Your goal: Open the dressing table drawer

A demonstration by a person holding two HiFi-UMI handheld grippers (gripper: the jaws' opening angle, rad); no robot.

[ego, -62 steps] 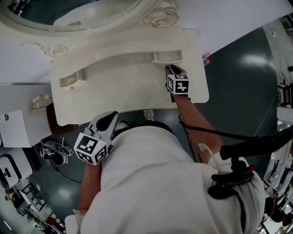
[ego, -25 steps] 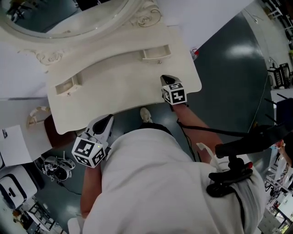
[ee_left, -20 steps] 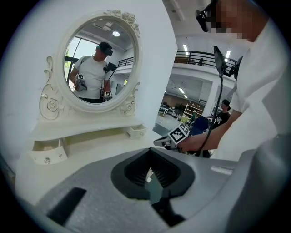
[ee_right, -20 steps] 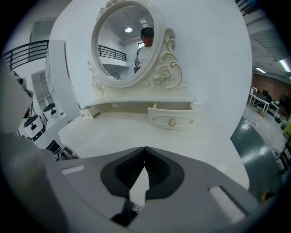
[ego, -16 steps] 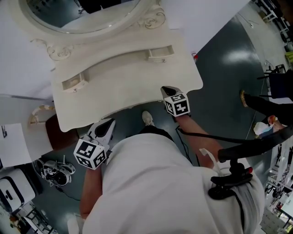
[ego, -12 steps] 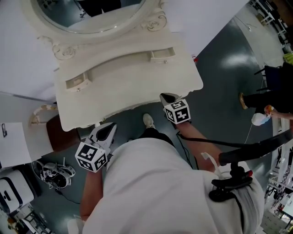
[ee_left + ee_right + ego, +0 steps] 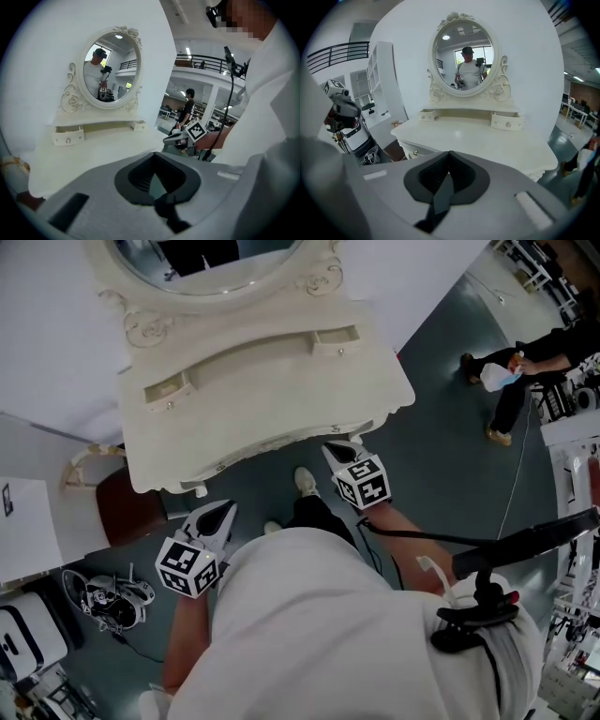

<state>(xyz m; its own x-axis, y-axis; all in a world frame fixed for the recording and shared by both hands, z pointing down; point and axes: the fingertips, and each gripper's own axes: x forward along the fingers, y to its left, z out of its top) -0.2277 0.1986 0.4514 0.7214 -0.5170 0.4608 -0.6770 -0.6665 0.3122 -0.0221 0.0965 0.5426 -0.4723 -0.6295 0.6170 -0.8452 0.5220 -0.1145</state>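
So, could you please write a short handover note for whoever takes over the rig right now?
Left gripper: shut, empty, clear of the cream carved dressing table.
Right gripper: shut, empty, near the table's front edge, not touching it.
Things: two small knobbed drawers sit on the back shelf, one at left, one at right. A front drawer knob shows under the top.
Done: I cannot tell whether any drawer is pulled out.
Left: check them. If all are shut, grip a knob and pull.

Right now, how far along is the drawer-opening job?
Done, apparently: the right small drawer stands pulled out, inside showing. In hand: nothing; left tongs and right tongs are shut, empty, short of the dressing table. Left: likely nothing, unless the front drawer, which looks closed, is the target.
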